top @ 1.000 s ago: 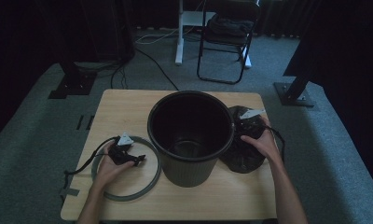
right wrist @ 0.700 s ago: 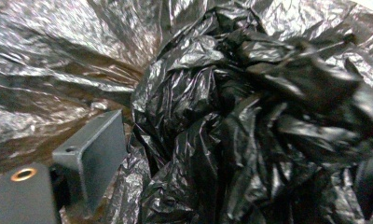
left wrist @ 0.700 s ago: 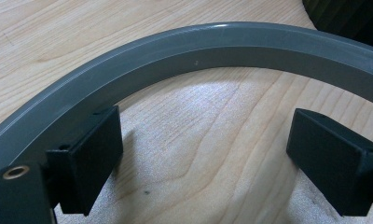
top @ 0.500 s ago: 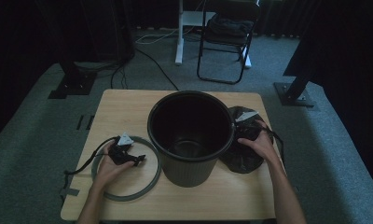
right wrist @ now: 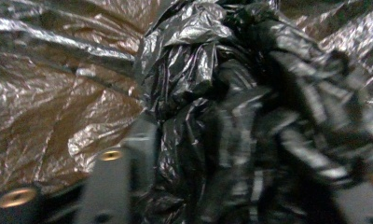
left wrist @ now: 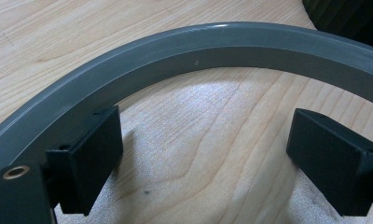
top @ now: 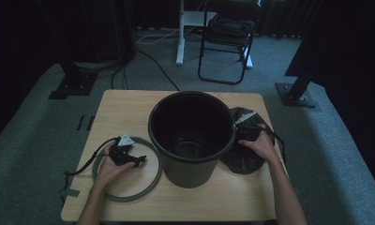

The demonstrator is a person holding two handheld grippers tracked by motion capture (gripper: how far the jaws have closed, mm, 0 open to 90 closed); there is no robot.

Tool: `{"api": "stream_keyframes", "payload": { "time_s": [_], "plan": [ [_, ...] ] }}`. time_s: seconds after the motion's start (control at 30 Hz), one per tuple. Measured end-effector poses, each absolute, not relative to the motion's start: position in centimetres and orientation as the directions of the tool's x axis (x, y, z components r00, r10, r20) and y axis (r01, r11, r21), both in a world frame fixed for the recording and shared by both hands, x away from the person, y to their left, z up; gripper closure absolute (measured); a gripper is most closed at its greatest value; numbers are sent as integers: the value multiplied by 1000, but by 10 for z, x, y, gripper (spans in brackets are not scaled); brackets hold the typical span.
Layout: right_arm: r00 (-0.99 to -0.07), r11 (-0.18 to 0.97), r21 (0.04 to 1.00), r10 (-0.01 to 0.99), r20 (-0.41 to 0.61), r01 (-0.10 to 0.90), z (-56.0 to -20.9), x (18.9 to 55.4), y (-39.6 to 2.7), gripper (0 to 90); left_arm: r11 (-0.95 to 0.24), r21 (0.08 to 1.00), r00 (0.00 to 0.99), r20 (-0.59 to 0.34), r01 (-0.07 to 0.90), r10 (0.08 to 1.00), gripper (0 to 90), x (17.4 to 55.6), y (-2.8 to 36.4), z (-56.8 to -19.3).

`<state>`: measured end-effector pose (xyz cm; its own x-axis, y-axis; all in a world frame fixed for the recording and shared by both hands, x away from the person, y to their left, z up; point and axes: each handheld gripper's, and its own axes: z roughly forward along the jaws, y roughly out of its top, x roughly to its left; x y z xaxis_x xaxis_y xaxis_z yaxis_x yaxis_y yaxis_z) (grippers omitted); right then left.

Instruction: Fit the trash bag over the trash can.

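Right fingers (right wrist: 128, 177) blurred, perhaps gripping plastic.

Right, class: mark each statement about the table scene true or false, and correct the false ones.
1. The bucket stands upright in the middle of the table. True.
2. The grey ring sits on the bucket's rim. False: it lies flat on the table, left of the bucket.
3. The left gripper is open, over the space inside the ring. True.
4. The black bag lines the bucket. False: it lies crumpled on the table, right of the bucket.
5. The right gripper is at the bag. True.
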<state>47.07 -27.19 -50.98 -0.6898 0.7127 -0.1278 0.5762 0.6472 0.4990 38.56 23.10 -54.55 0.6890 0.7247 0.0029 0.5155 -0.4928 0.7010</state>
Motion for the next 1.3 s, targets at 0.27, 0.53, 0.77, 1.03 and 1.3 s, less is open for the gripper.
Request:
{"api": "stream_keyframes", "payload": {
  "time_s": [0.27,0.53,0.77,1.03,1.3],
  "plan": [
    [-687,635,480,721,-86,606,-510,472,-279,789,-493,701,689,3,515,725,109,386,231,-545],
    [-677,609,517,732,-75,602,-502,466,-292,830,-493,701,689,3,516,725,109,386,231,-545],
    [-668,586,555,741,-71,591,-492,461,-302,833,-493,701,689,3,516,725,109,386,231,-545],
    [-663,563,599,746,-71,569,-475,455,-312,835,-493,701,689,3,516,725,109,386,231,-545],
    [-659,550,633,748,-82,546,-459,452,-319,835,-493,701,689,2,516,725,108,386,231,-545]
  ]
}}
